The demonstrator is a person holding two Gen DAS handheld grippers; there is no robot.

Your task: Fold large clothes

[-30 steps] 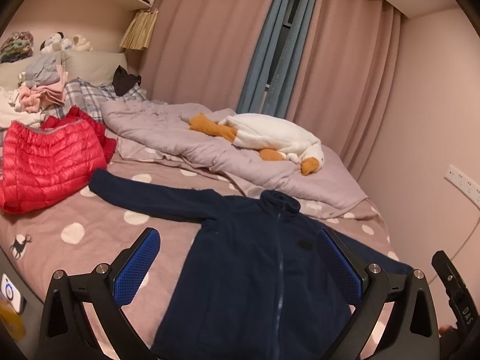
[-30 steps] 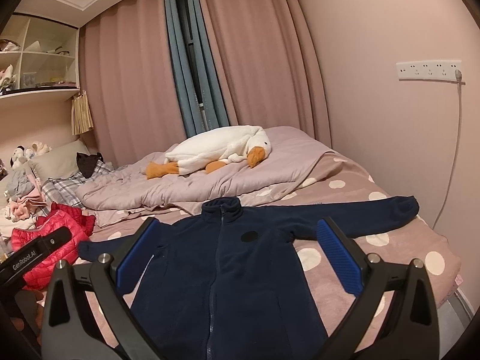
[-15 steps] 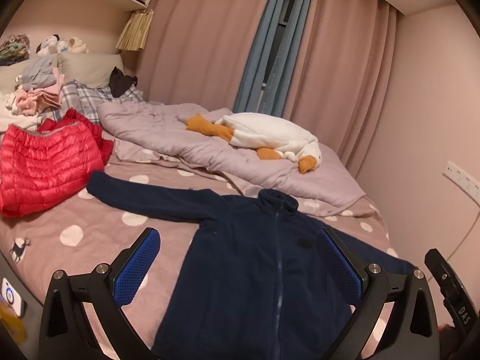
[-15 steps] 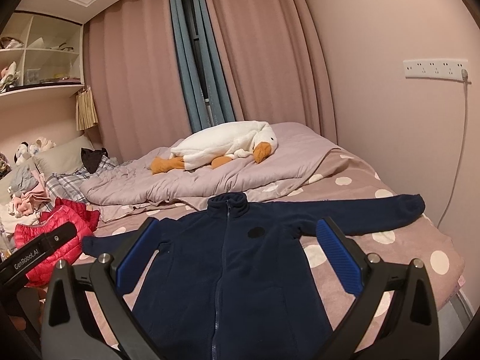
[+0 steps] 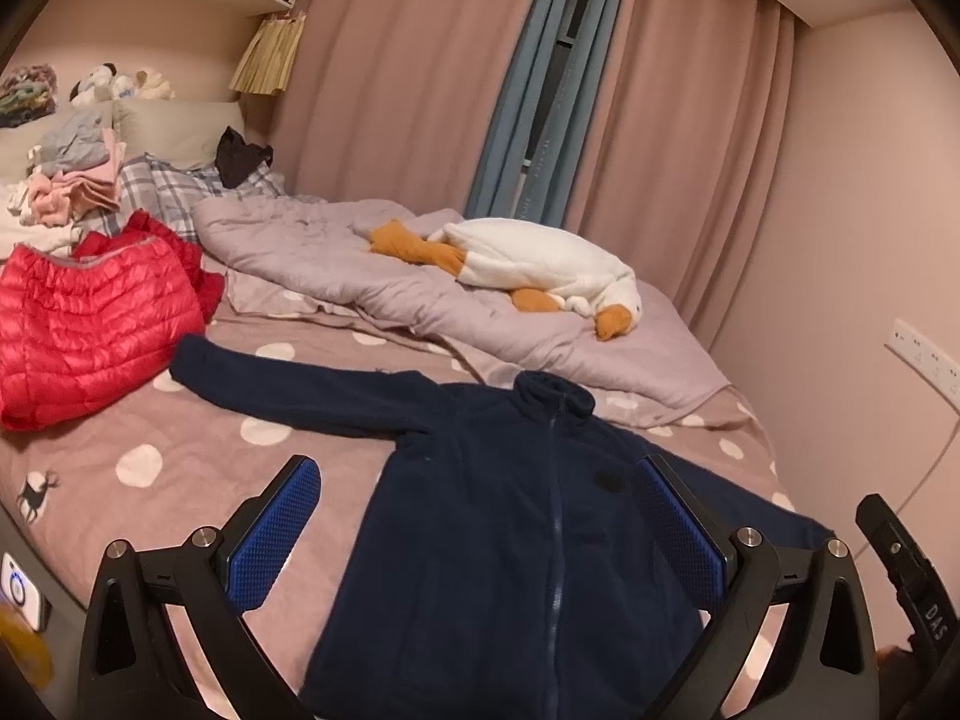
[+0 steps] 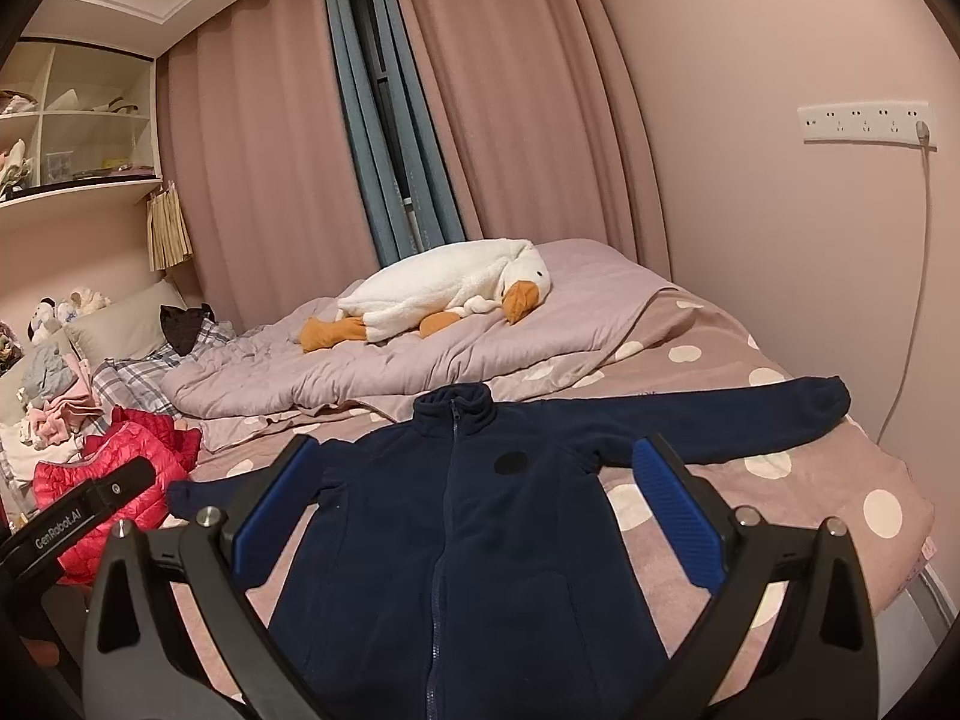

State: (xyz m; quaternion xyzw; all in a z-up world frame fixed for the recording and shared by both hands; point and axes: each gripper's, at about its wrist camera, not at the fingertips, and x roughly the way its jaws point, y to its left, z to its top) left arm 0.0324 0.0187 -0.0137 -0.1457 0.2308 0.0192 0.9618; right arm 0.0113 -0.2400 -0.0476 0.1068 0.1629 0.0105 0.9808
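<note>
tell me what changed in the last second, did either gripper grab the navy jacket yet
No grab yet. Both views drifted only slightly, so the left gripper and right gripper shifted a little above the bed, both open and empty. The navy jacket lies flat as before, zipped, sleeves spread out to both sides. The red puffer jacket and goose plush have not moved.

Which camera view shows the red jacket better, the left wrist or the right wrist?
The left wrist view. There the red jacket lies spread on the bed, big and nearly whole, only its left edge cut by the frame. In the right wrist view the red jacket is small, and the left gripper's black body hides part of it.
</note>
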